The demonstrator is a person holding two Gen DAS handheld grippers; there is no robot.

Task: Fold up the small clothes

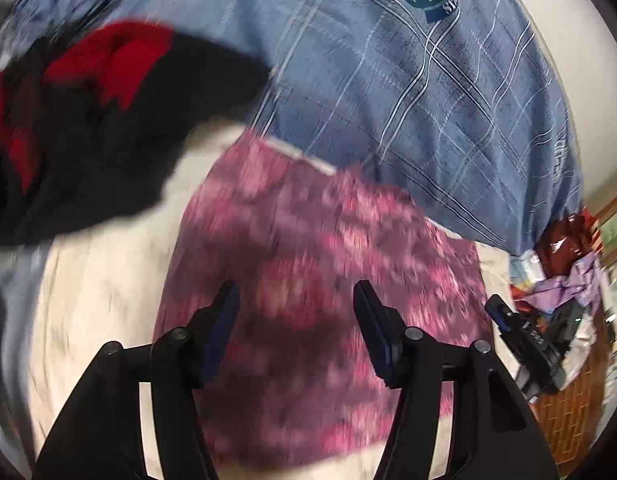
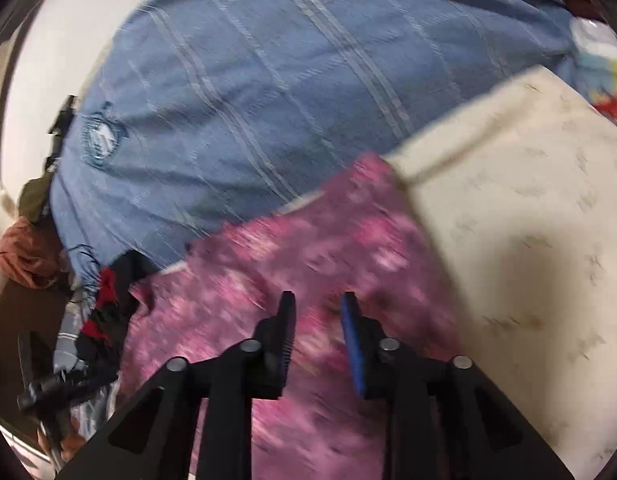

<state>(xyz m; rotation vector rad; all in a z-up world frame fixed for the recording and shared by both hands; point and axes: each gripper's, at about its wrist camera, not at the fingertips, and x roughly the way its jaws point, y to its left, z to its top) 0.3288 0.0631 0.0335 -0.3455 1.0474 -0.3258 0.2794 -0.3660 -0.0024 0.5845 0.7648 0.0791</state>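
Only my left view shows black-red clothes (image 1: 108, 128) upper left; both released grippers (image 1: 296, 300) (image 2: 318, 300) hover over the pink garment (image 1: 308, 240), lower centre.

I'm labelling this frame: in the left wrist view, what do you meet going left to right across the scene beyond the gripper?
Black and red garment → pink cloth → blue plaid pillow → right gripper → heap of wrappers.
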